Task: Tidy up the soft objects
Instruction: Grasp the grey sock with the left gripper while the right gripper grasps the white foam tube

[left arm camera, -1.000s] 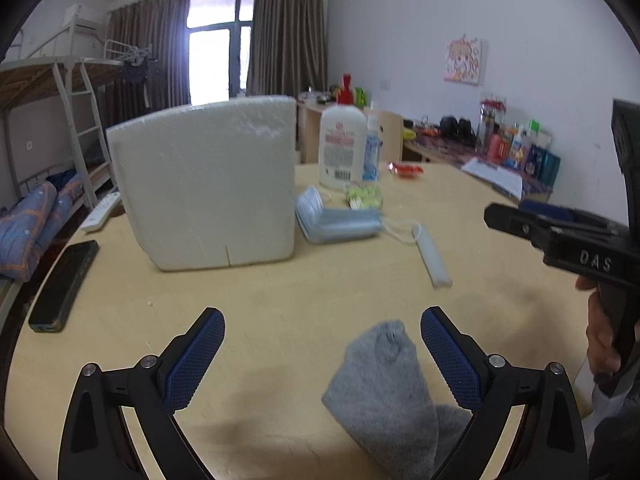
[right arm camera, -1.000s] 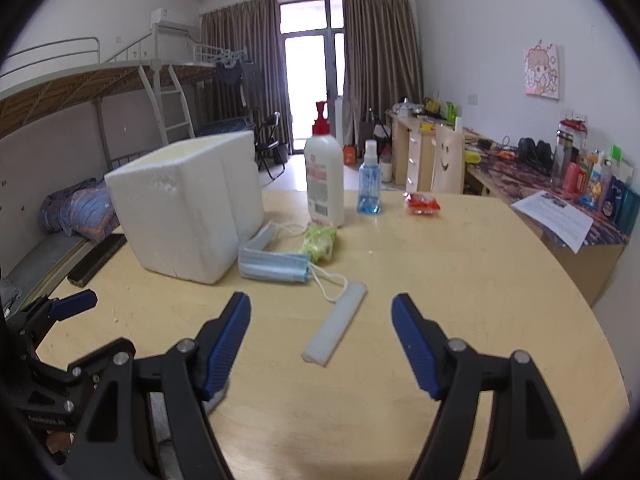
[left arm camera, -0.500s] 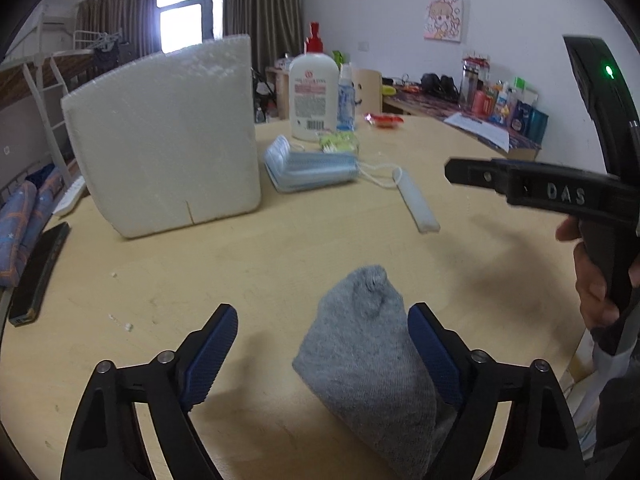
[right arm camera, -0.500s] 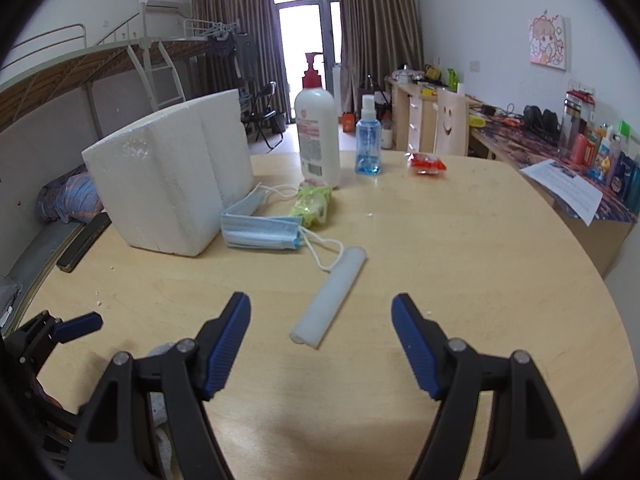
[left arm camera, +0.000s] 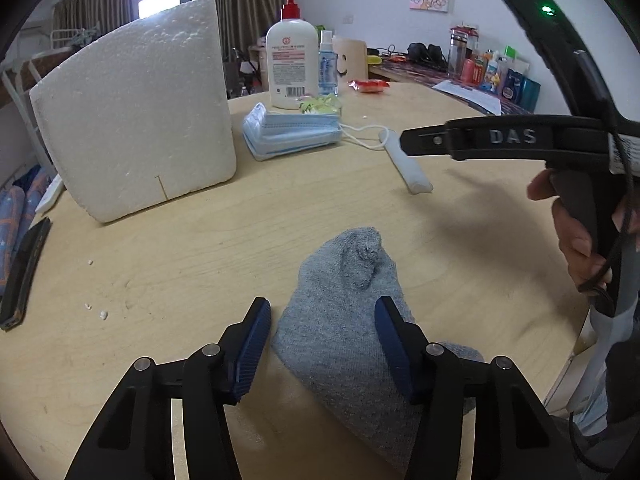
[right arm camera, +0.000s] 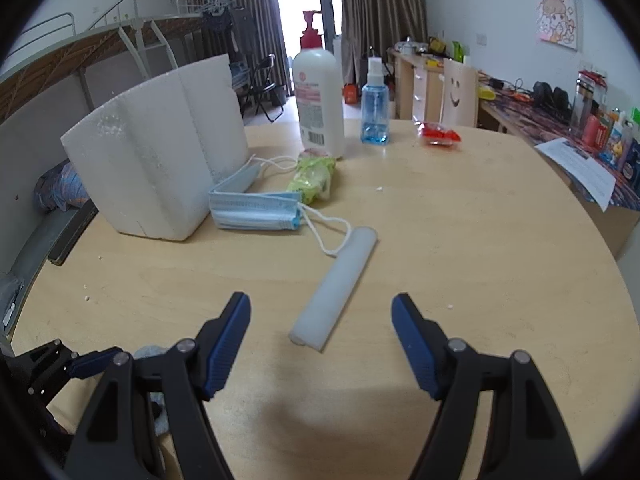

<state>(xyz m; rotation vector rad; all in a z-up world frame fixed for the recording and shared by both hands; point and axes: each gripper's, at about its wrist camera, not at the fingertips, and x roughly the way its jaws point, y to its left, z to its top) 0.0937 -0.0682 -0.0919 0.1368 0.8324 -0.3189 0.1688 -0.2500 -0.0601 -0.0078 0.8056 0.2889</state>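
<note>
A grey sock (left arm camera: 348,304) lies on the round wooden table (left arm camera: 160,272) near its front edge. My left gripper (left arm camera: 322,344) is open and straddles the sock's middle, its blue pads on either side. My right gripper (right arm camera: 320,332) is open and empty, just short of a white foam tube (right arm camera: 340,284) that lies on the table. A stack of blue face masks (right arm camera: 256,212) lies beyond the tube, its ear loop touching the tube's far end. The masks also show in the left wrist view (left arm camera: 292,132).
A big white foam block (left arm camera: 140,120) stands at the table's left. A lotion bottle (right arm camera: 318,96), a blue spray bottle (right arm camera: 375,116), a green packet (right arm camera: 314,178) and a red packet (right arm camera: 438,136) sit further back. A black phone (left arm camera: 24,268) lies at the left edge.
My left gripper has moved forward and down over the sock and its jaws have narrowed around it. My right gripper has moved closer to the foam tube.
</note>
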